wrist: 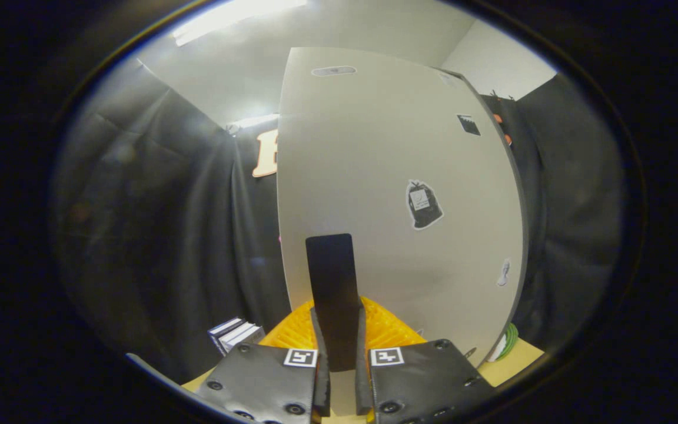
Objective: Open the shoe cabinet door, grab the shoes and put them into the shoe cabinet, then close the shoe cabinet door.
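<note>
**Fingers closed on the cabinet door handle**

While the pale shoe cabinet door [398,194] rises broad just beyond the fingers, it carries several small stickers, the largest a dark bag-shaped one [423,204] up and to the right of the handle. Low on the door, the black handle [332,282] stands upright and runs down between the two fingers. The gripper [339,353] is closed on this handle, with both orange-ribbed fingers [292,330] pressing its sides. Left of the fingers, a small stack of books [234,334] sits on the tan table [521,356], which also shows to their right.
</note>
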A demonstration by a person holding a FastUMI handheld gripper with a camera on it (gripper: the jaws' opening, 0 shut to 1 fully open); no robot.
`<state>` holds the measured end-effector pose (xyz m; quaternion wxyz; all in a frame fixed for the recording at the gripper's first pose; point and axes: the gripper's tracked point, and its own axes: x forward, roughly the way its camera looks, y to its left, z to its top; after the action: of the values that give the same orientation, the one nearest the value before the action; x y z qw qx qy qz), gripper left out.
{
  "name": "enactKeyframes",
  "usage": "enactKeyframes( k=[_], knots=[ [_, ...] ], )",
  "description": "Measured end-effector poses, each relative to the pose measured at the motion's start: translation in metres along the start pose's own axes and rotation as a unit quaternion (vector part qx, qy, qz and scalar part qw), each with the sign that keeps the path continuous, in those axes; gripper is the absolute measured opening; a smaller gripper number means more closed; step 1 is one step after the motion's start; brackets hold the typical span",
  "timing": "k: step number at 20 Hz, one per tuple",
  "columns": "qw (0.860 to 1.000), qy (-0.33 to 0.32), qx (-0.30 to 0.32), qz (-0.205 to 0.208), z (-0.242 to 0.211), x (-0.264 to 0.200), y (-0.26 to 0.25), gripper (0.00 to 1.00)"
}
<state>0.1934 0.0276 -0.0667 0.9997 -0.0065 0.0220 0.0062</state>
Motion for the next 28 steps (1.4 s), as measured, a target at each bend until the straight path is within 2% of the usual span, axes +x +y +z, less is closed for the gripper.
enactKeyframes(
  k=[6, 15, 22, 28],
  knots=[
    [1.000, -0.001, 0.004, 0.012, 0.004, -0.026, -0.012, 0.15],
    [1.000, -0.008, 0.006, 0.017, 0.012, -0.068, -0.039, 0.14],
    [1.000, -0.014, -0.002, 0.011, 0.018, -0.098, -0.064, 0.14],
    [1.000, -0.019, -0.006, -0.011, 0.024, -0.120, -0.092, 0.14]
  ],
)
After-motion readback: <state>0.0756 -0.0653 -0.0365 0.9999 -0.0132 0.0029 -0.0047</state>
